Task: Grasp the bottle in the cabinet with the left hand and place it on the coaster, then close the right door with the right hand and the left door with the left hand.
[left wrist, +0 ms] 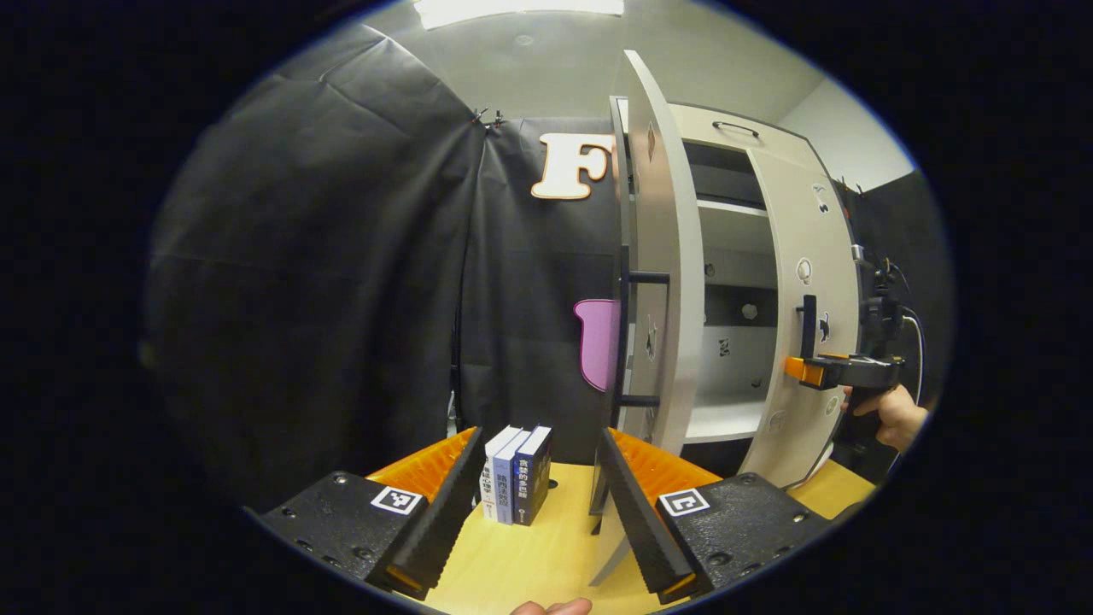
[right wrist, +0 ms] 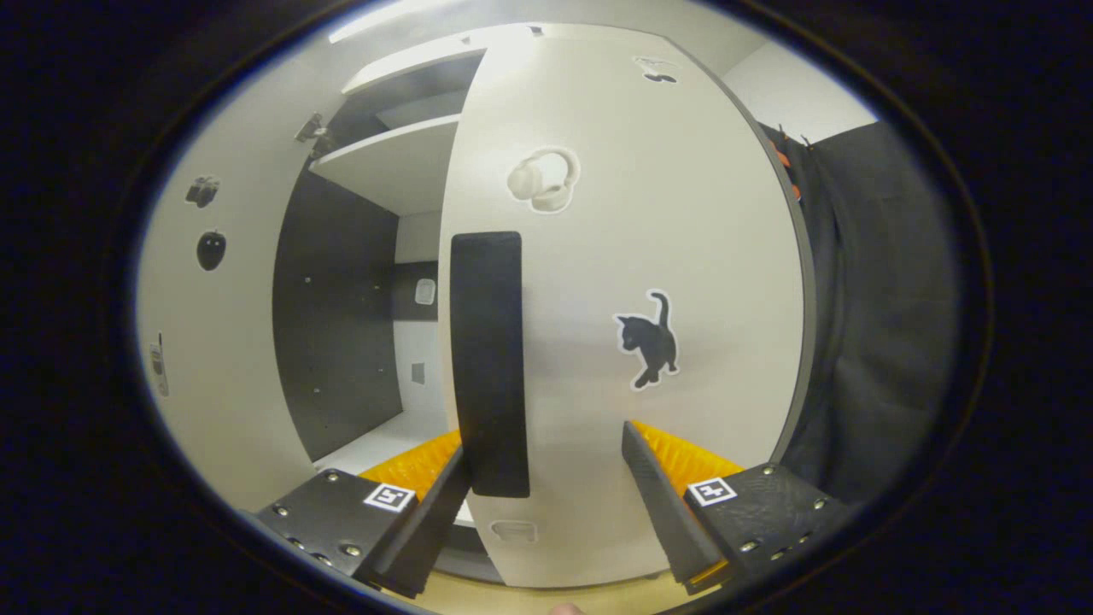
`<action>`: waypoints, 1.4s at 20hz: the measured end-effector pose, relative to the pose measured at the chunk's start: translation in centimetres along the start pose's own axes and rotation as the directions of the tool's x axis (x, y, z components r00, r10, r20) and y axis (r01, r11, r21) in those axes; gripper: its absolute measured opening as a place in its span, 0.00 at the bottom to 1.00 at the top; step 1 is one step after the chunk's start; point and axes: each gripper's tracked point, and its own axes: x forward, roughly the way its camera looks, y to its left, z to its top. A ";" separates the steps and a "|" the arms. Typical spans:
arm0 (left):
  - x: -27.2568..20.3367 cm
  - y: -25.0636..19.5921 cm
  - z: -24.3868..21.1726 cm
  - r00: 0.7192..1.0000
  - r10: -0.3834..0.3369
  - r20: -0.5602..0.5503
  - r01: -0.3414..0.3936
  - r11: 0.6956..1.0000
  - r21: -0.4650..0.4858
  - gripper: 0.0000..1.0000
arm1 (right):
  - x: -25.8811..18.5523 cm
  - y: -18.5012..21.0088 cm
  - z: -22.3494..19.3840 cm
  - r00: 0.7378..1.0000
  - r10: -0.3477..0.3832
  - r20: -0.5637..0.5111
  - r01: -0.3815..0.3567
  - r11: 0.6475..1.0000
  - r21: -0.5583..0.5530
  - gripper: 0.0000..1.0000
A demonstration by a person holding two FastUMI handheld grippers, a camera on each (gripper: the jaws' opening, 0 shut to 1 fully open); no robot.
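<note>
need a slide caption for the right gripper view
Open right gripper up against the white cabinet's right door, its black bar handle just above the gripper's left finger.

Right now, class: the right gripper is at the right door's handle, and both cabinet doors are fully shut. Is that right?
Not quite. The right gripper is at the right door's handle, but both doors stand open: the left gripper view shows the left door ajar.

Black cloth wall, pale ceiling with a light.
</note>
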 end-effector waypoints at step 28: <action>3.6 -5.6 0.7 0.960 -0.278 -0.030 0.274 0.957 -0.092 0.86 | -7.3 -0.3 -3.1 0.993 0.054 -0.106 -0.038 0.989 0.145 1.00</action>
